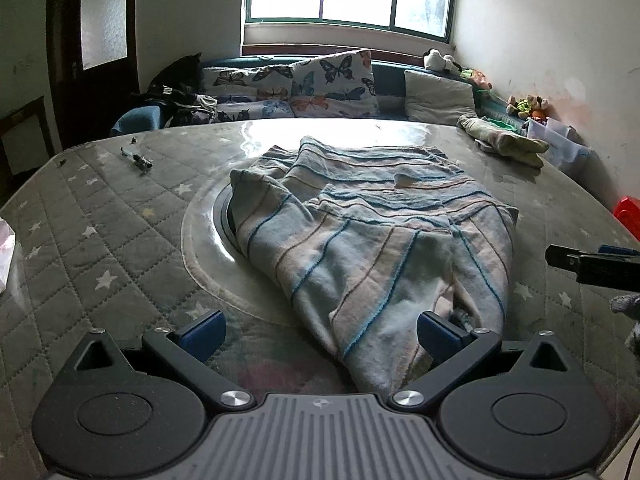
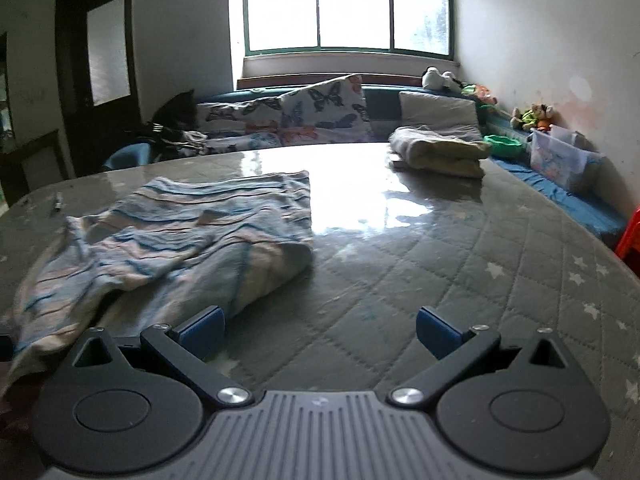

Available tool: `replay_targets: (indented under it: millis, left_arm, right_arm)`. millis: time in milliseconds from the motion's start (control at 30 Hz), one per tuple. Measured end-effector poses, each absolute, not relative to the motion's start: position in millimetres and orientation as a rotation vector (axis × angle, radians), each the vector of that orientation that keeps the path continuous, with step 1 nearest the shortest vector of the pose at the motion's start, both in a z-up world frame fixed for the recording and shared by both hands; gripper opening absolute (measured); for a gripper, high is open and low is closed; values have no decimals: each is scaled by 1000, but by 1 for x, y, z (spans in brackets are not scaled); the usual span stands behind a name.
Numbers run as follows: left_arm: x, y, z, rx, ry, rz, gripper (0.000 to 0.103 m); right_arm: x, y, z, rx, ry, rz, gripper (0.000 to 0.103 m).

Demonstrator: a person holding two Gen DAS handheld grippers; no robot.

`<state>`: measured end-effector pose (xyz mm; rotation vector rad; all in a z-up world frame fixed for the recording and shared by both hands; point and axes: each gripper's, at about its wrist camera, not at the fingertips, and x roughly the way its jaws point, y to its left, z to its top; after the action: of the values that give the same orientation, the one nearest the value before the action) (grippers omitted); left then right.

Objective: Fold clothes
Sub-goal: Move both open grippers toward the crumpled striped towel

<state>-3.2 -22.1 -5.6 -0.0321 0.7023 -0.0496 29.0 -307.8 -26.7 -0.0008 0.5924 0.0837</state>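
Observation:
A blue, pink and white striped garment (image 1: 360, 232) lies crumpled on the quilted, plastic-covered table (image 1: 100, 232). My left gripper (image 1: 320, 334) is open just above the table, and the garment's near end lies between its blue pads (image 1: 204, 332). My right gripper (image 2: 320, 332) is open and empty over bare table to the right of the garment (image 2: 180, 224); its left pad (image 2: 204, 330) is close to the garment's near right edge. The right gripper's finger also shows at the right edge of the left wrist view (image 1: 592, 266).
A folded pale yellow-green garment (image 2: 440, 152) lies at the table's far right. A small dark pen-like item (image 1: 138, 158) lies at the far left. A sofa with butterfly cushions (image 1: 304, 84), soft toys (image 1: 528, 106) and a plastic box (image 2: 560, 160) stand behind.

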Motion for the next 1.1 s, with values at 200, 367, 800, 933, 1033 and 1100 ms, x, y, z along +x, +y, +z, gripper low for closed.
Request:
replay_targets:
  millis: [200,367,800,933,1033,1100]
  left_arm:
    - [-7,-23,-9,-30,719,-40,103]
    - [-11,-24,-10,-20,723,-36,103]
    - [-25,-32,-10,6,725,-42,103]
    - [-29,-35,-10,11,725,-46,103]
    - [-31,-37,-10,14,724,-44,103]
    - [-33,-38,-9,16,722,-45,103]
  right_arm:
    - [15,-290,-26,-15,611,135,103]
    - [3,-280,-27,-41,607,178,103]
    - [-16,-272,-26,-35,600,214,103]
    - [-19,-271,-25,-32,593,217,103]
    - [-22,-271,-24,-27,589,217,103]
    - [-22,-271,-24,-26,587,219,103]
